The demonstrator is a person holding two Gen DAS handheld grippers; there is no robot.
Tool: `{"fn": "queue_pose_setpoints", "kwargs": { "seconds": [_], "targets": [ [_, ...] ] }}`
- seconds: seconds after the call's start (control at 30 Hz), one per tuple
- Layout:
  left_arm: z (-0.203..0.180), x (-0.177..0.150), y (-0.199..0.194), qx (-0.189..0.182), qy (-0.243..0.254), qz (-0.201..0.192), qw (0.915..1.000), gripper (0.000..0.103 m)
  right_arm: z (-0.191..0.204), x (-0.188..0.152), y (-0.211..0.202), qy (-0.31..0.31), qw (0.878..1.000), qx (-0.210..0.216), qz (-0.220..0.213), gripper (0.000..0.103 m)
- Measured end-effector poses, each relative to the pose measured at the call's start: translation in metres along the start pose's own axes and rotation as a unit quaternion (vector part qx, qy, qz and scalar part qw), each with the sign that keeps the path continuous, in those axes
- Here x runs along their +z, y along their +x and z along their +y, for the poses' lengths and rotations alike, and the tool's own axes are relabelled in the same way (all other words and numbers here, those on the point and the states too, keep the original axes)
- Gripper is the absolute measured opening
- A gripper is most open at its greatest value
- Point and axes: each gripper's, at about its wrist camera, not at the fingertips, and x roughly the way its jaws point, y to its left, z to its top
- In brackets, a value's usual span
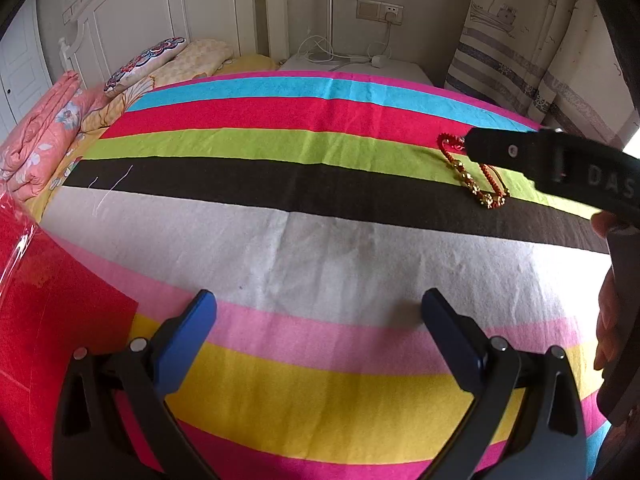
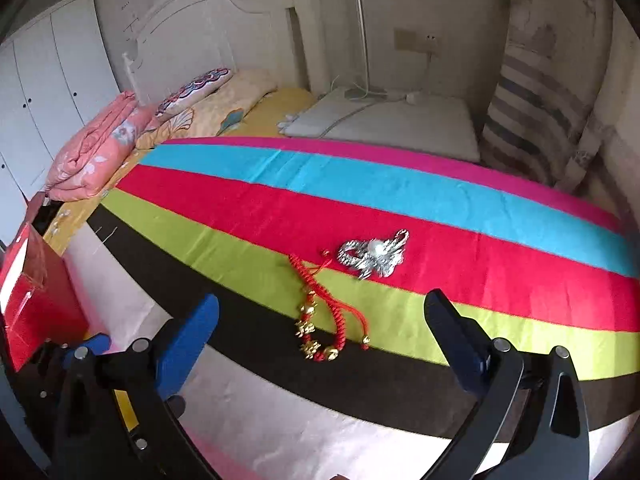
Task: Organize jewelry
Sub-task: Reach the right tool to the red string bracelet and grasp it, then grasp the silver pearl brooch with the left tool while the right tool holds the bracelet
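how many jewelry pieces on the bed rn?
2. Red cord bracelet with gold beads lies across the green and black stripes; silver brooch sits just beyond it on the red stripe. Others may be out of view.

Both tools hang with fingers spread wide: left tool (image 1: 318, 312), right tool (image 2: 320, 316).

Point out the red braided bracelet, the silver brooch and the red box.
red braided bracelet (image 2: 320, 300): right wrist view, on its braided cord.
silver brooch (image 2: 374, 254): right wrist view, on its pale centre.
red box (image 2: 44, 304): right wrist view, on its red side wall.
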Motion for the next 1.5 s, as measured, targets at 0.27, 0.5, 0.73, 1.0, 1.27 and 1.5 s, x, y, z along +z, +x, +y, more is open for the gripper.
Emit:
{"fn": "queue_pose_setpoints", "kwargs": {
  "seconds": [0.27,0.5,0.73,1.0,1.27,1.5],
  "targets": [
    [0.000,0.000,0.000,0.000,0.000,0.000,1.0000,0.101,0.009,-0.002,0.027,-0.030,0.999,-0.024,0.035,0.054],
    [0.002,0.001,-0.001,-0.007,-0.004,-0.002,1.0000,0.101,-0.011,-0.029,-0.031,0.023,0.996,0.063,-0.063,0.010],
    [0.000,0.001,-0.001,-0.002,0.000,0.000,1.0000,0.101,-0.081,-0.086,-0.117,0.137,0.966,0.158,-0.153,0.010],
    [-0.057,0.042,0.011,-0.051,0.053,-0.030,0.9968,0.101,-0.131,-0.123,-0.113,0.215,0.959,0.106,-0.151,0.010],
    [-0.127,0.104,0.051,-0.088,0.128,-0.038,0.9872,0.080,-0.132,-0.126,-0.107,0.225,0.958,0.109,-0.139,0.010],
    [-0.150,0.112,0.069,-0.122,0.206,-0.022,0.9707,0.040,-0.133,-0.120,-0.100,0.226,0.958,0.111,-0.134,0.010]
  ]
}}
